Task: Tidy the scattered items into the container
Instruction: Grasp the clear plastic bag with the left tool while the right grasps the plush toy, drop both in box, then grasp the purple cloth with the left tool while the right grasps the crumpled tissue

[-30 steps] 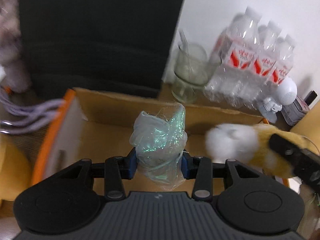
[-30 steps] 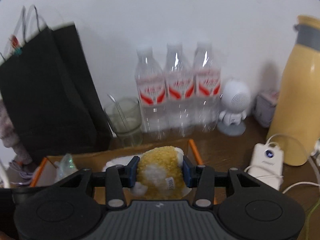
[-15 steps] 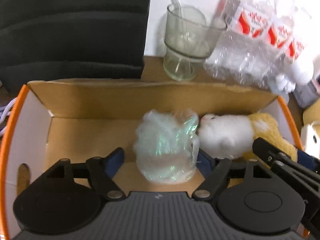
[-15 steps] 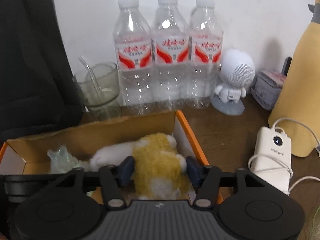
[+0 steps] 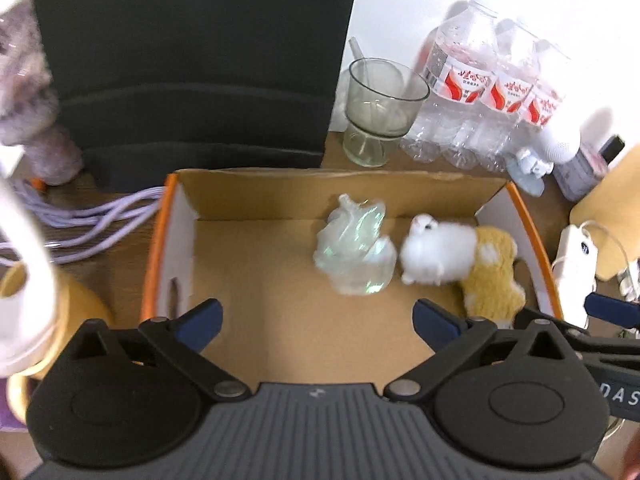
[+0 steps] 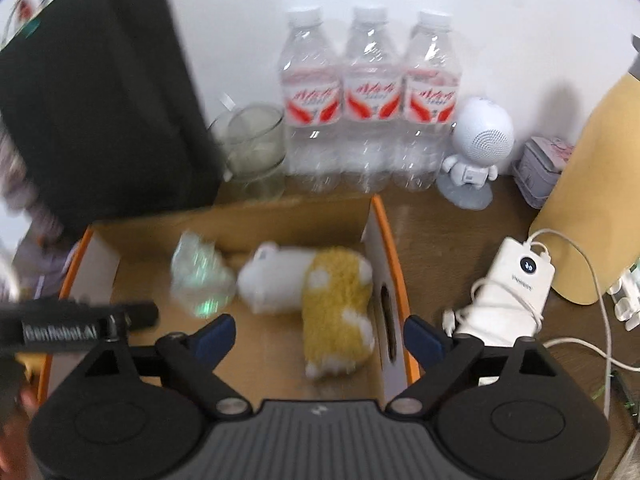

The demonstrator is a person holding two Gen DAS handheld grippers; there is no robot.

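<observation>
The left gripper is hovering over the box with its jaws opening and nothing between them; the right gripper is doing likewise, jaws opening over the plush without touching it; both items are lying loose on the box floor, which suggests a release. The wrap is resting mid-box, touching the plush, which is lying against the right wall. The box is sitting on a brown desk, with bottles, a glass and a black bag standing behind it along a white wall.
</observation>
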